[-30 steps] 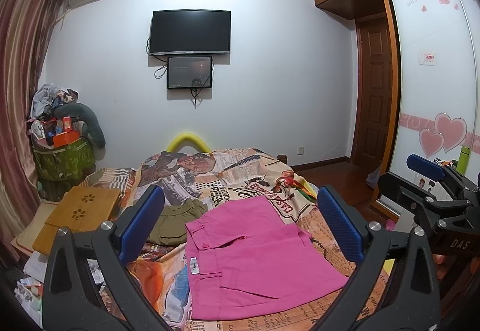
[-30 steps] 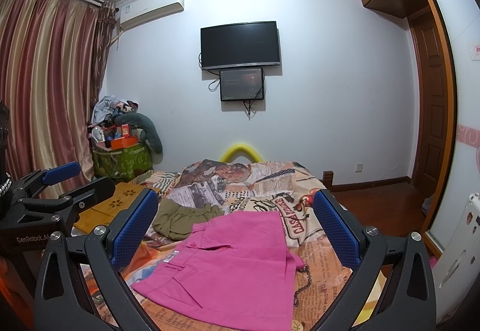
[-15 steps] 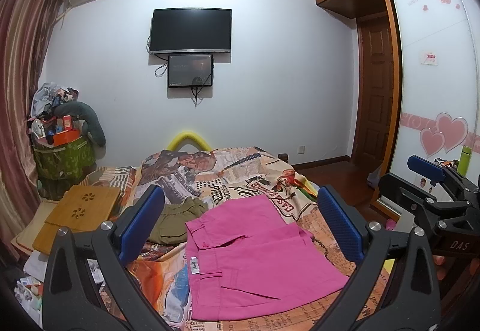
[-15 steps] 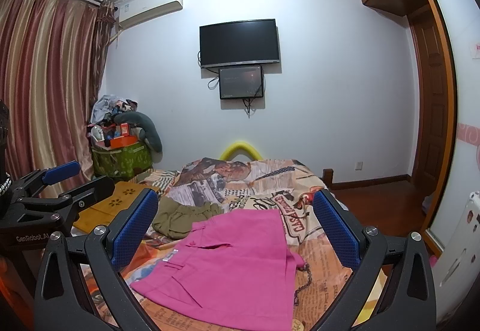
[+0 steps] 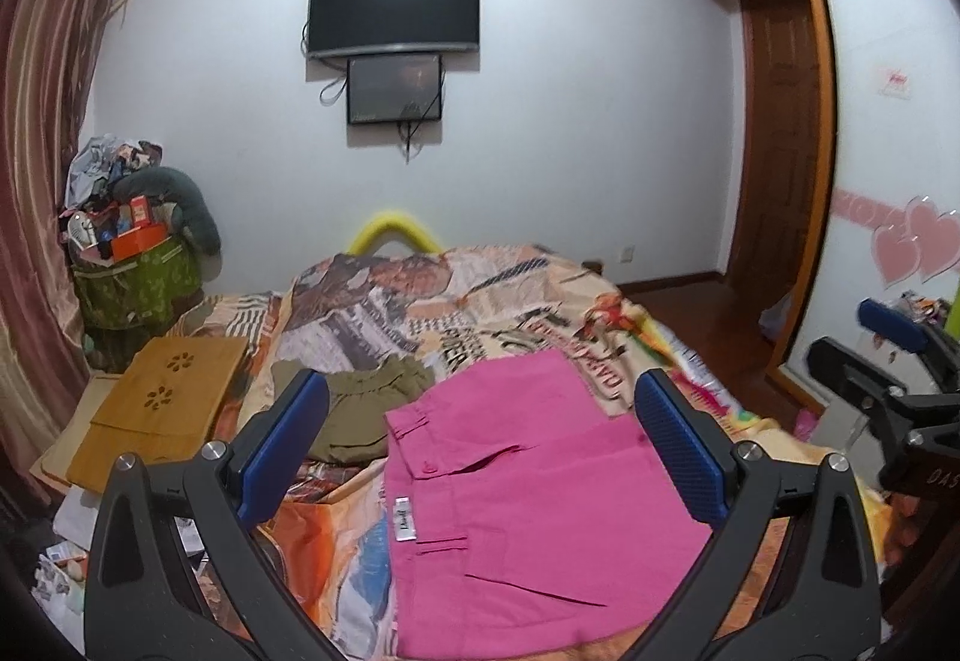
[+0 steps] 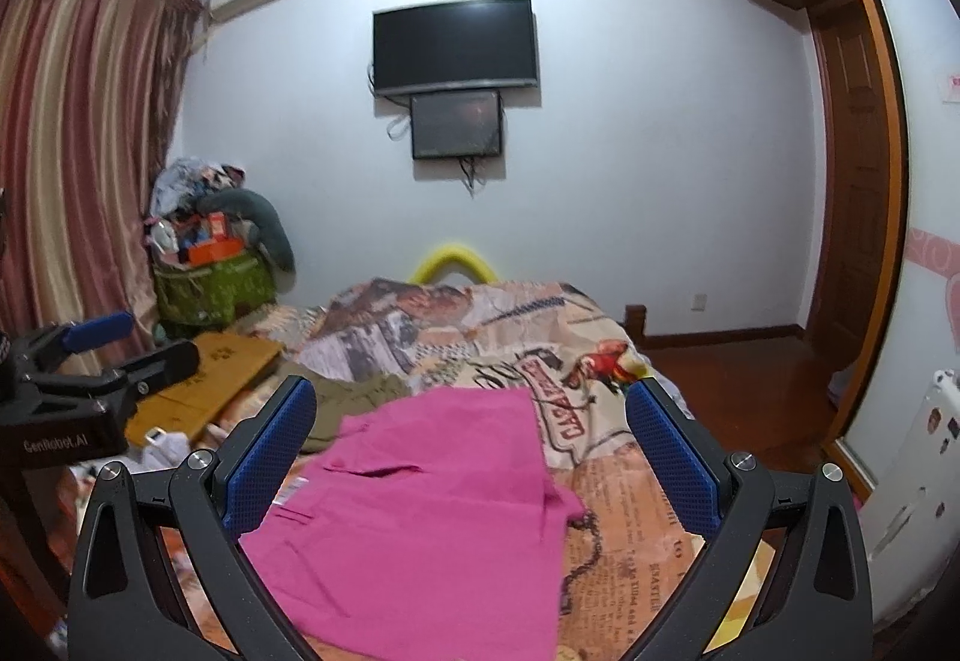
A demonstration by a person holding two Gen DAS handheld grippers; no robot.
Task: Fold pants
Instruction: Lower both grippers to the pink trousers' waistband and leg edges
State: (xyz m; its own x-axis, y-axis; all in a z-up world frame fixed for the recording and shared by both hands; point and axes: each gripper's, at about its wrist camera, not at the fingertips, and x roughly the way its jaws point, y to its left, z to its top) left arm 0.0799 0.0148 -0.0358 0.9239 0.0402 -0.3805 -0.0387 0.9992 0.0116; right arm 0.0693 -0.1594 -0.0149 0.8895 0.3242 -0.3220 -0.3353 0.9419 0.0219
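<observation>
Even, moderately bright indoor light on both views; shadows soft. Strong fisheye bending and dark vignetting at the edges. Right wrist view slightly motion-blurred.

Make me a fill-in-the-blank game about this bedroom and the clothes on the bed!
1. The pants lying on the bed are ____ in colour.
2. Both the left hand-held gripper and the right hand-held gripper are ____, holding nothing.
3. The olive garment lies on the pants' ____ side.
4. The TV hangs on the ____.

Missing words: pink; open; left; wall
</observation>
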